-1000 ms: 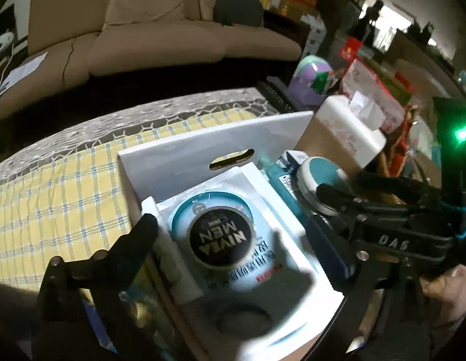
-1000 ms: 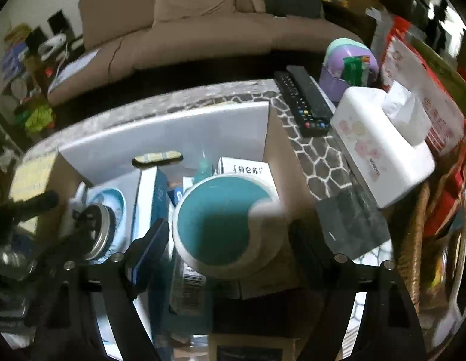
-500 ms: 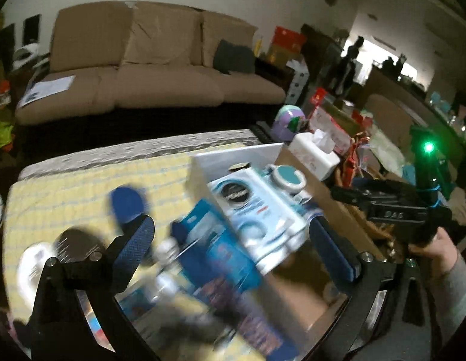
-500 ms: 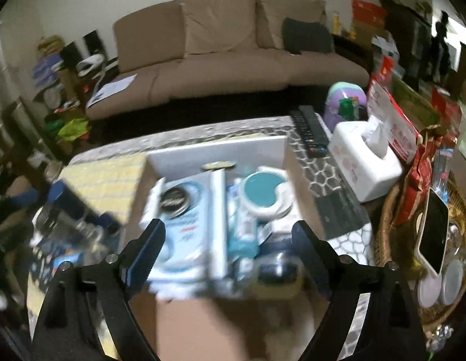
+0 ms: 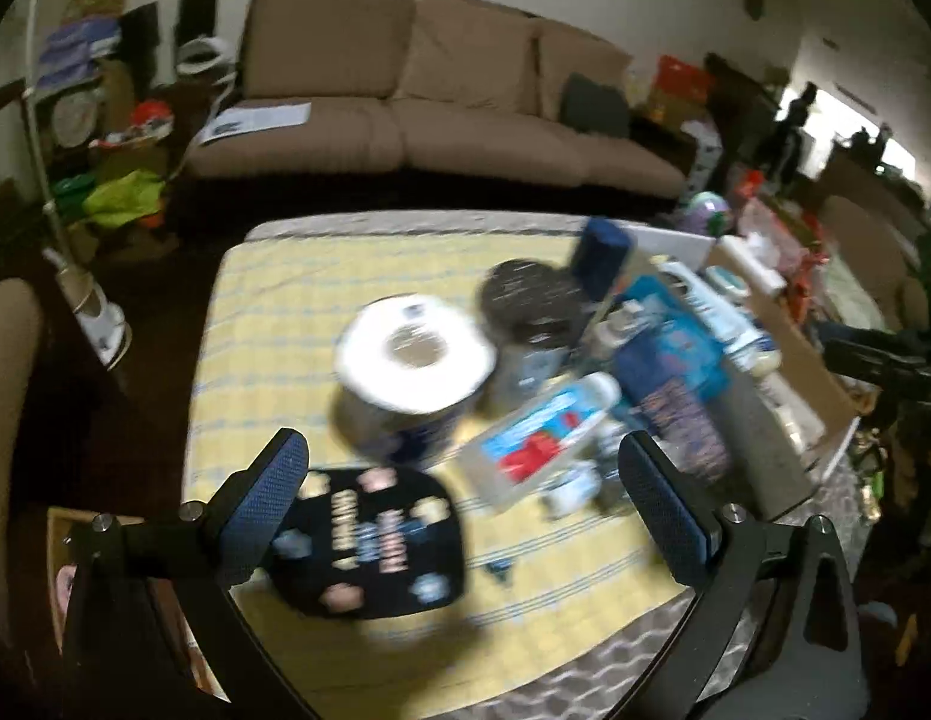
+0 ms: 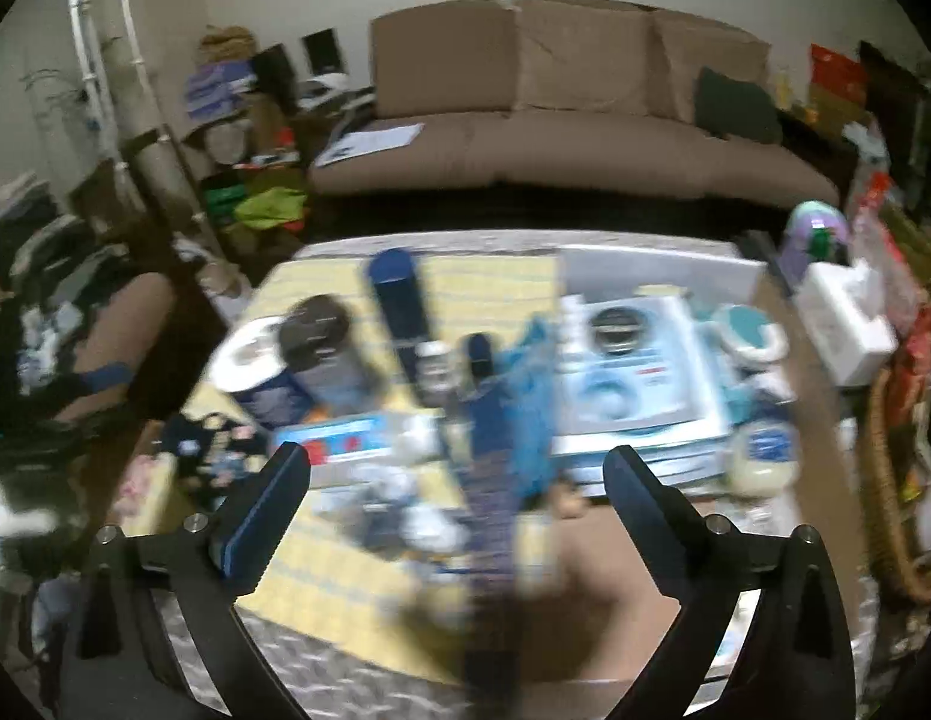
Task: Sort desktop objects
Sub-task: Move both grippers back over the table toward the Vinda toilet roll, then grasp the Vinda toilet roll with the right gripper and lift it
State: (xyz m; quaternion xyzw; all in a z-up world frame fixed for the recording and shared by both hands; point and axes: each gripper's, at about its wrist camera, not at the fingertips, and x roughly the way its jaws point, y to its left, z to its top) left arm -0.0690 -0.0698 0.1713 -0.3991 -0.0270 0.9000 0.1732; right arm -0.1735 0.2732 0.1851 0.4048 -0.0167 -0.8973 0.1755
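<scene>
Left gripper [image 5: 465, 489]: jaws wide apart, nothing between the pads, hanging above the yellow checked cloth [image 5: 273, 324] instead of over the white box [image 6: 657, 276] as a second earlier. Right gripper [image 6: 456, 492]: jaws opening at this moment, empty, likewise pulled back from the box and higher than before.

Noted left to right across the table, through heavy blur: black printed pouch [image 5: 375, 540] nearest the left gripper; toilet roll [image 5: 414, 354] upright; dark-lidded jar [image 5: 531, 306] just beside it; clear bottle with red and blue label [image 5: 537, 438] lying on its side; tall blue box [image 5: 663, 360] leaning; then the white box, holding the Nivea pack [image 6: 627, 360] and the teal round case [image 6: 747, 330].

Judged: one deposit finished, both tools free, several loose items left on the cloth. Next pick not determinable.
</scene>
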